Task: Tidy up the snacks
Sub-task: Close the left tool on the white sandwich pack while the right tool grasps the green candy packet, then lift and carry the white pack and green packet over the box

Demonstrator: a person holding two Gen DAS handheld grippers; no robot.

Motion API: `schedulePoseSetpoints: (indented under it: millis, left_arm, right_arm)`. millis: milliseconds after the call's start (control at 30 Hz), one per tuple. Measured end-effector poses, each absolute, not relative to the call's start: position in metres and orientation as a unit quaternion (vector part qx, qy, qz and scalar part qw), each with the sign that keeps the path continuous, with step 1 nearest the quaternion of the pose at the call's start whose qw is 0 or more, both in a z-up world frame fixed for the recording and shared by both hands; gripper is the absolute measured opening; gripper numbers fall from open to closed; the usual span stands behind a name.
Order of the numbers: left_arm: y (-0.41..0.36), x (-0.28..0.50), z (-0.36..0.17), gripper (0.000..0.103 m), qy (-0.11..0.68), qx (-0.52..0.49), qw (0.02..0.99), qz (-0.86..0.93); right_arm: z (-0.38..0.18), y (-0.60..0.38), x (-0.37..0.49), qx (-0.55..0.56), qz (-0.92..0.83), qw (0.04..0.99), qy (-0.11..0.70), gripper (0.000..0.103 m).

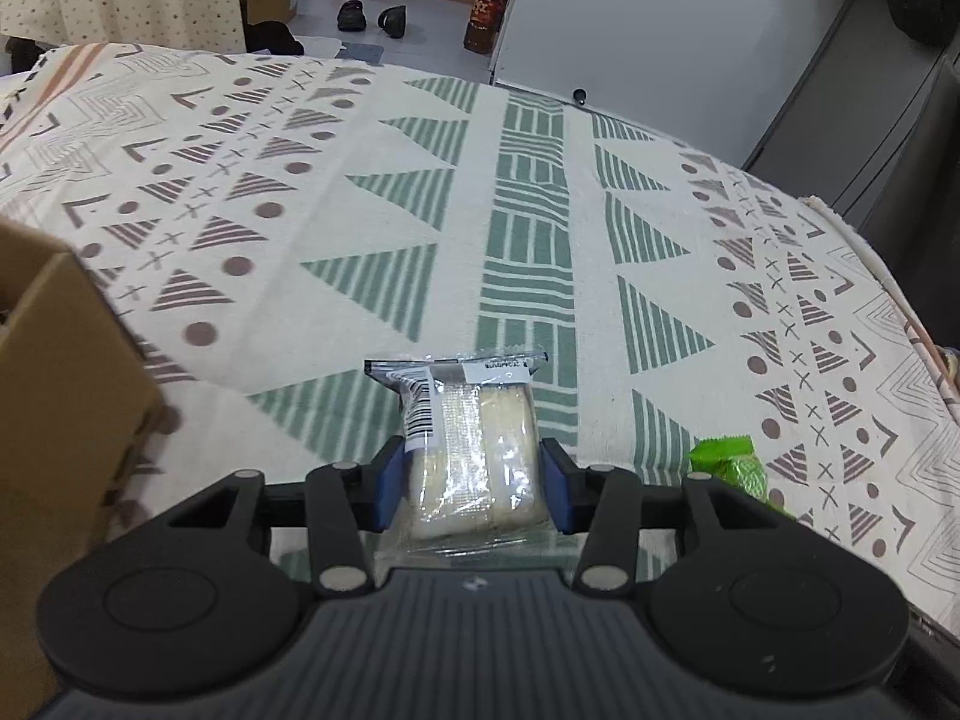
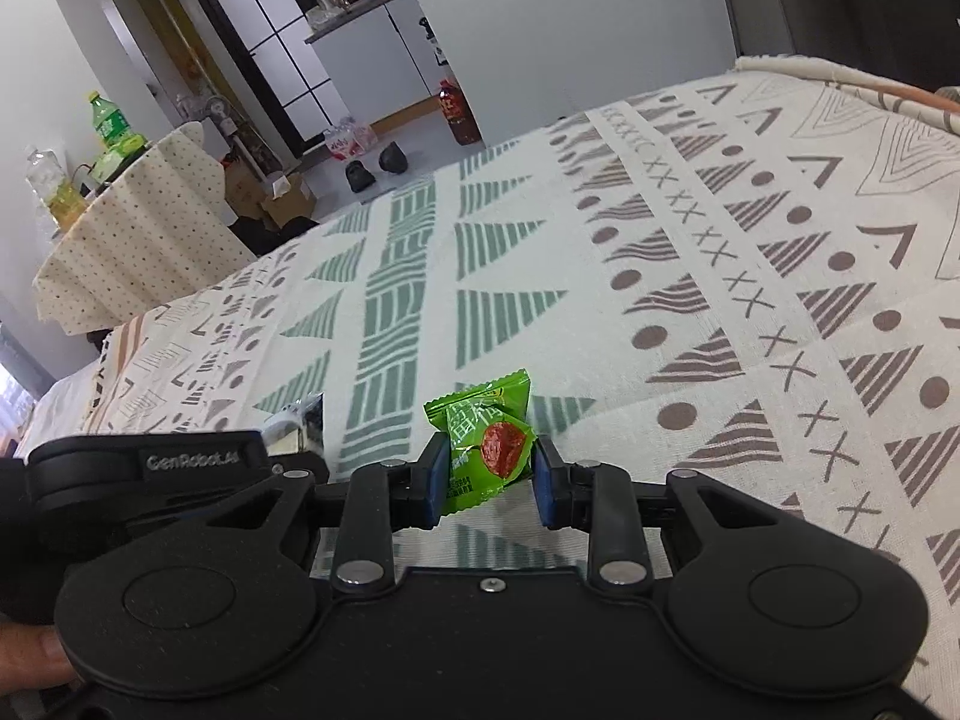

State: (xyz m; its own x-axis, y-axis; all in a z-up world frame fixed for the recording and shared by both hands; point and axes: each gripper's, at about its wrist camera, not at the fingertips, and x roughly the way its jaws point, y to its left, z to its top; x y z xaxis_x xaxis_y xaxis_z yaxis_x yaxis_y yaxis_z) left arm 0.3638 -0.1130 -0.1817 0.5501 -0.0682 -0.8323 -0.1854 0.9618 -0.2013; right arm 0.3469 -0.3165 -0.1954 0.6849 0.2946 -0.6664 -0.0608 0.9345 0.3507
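While a box (image 1: 66, 396) stands at left, a clear packet (image 1: 474, 450) is gripped by the left tongs (image 1: 474, 489); a green sachet (image 2: 489, 450) is apparently gripped by the right tongs (image 2: 489, 483).

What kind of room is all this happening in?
Most likely a lived-in home. A patterned cloth covers the work surface, shoes sit on the floor beyond it, and drink bottles stand on a second table draped in dotted fabric.

Room clutter beyond the patterned cloth (image 1: 420, 192)

A pair of black shoes (image 1: 372, 17) lies on the floor near a red-capped brown bottle (image 1: 483, 21); a green bottle (image 2: 107, 120) stands on a dotted tablecloth (image 2: 144, 240).
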Motion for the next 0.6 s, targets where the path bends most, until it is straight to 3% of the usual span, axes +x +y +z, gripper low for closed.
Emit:
schedulePoseSetpoints:
  millis: [600]
  left_arm:
    - [-0.082,0.300,-0.136,0.046,0.457,-0.139,0.879,0.021]
  right_arm:
    - [-0.152,-0.293,0.303,0.122,0.108,0.919,0.360,0.028]
